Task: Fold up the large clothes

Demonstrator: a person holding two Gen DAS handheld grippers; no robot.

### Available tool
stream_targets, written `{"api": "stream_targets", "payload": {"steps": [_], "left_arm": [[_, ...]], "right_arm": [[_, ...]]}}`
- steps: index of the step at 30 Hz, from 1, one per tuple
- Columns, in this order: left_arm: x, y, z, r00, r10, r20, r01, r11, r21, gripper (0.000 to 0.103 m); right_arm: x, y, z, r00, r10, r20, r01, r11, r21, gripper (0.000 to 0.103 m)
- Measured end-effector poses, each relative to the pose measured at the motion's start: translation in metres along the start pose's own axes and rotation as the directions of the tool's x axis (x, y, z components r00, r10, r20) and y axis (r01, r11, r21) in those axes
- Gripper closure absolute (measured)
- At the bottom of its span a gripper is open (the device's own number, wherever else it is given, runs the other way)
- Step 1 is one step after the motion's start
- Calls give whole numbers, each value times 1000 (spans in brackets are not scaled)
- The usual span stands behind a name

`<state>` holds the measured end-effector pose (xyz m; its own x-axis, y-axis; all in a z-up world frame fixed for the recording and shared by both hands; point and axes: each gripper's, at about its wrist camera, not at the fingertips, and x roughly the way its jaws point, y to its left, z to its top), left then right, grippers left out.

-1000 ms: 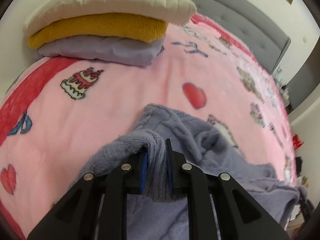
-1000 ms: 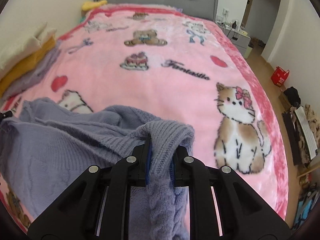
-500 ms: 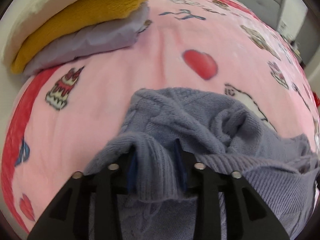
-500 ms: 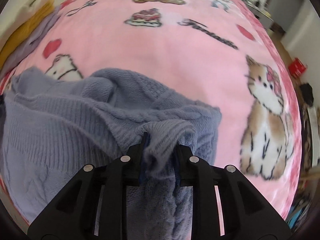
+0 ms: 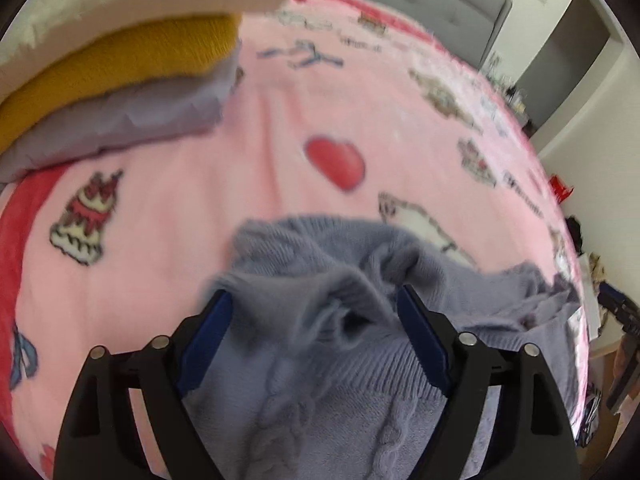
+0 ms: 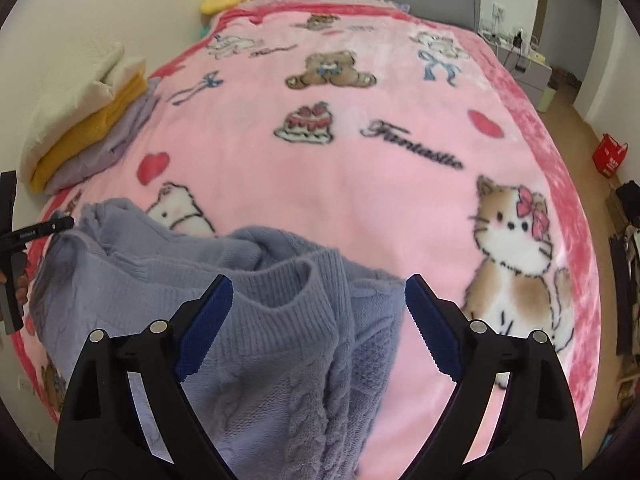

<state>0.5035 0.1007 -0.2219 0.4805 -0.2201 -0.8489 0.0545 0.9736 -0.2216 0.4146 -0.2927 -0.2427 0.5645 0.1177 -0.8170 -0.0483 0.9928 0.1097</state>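
Release step of fold, judging by slack cloth. Left gripper [image 5: 312, 308]: jaws just opened wide, pads clear of lavender knit sweater [image 5: 320, 360], ribbed edge lying loose between them. Right gripper [image 6: 318, 294]: jaws likewise just opened, apart, ribbed fold between, untouched. Sweater bunched at near edge of pink blanket [image 6: 360, 200], well apart from folded stack [image 6: 84, 120] at far left. Next, likely: withdraw, flatten or regrip fresh edge for second fold.
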Motion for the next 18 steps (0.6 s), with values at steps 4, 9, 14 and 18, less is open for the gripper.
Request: {"api": "stream_targets", "payload": {"steps": [4, 9, 14, 18], "left_arm": [[-15, 7, 10, 999, -2, 49, 3, 1000, -15, 9], [-17, -28, -4, 996, -86, 8, 83, 979, 187, 9], [5, -80, -36, 997, -67, -49, 81, 905, 417, 8], [46, -75, -38, 990, 21, -138, 28, 940, 341, 8]], "right_arm": [[-2, 19, -2, 1000, 2, 23, 0, 996, -85, 18], [4, 47, -18, 997, 79, 20, -74, 975, -209, 50], [18, 74, -38, 996, 87, 3, -81, 949, -303, 46], [45, 70, -47, 999, -8, -34, -2, 957, -290, 32]]}}
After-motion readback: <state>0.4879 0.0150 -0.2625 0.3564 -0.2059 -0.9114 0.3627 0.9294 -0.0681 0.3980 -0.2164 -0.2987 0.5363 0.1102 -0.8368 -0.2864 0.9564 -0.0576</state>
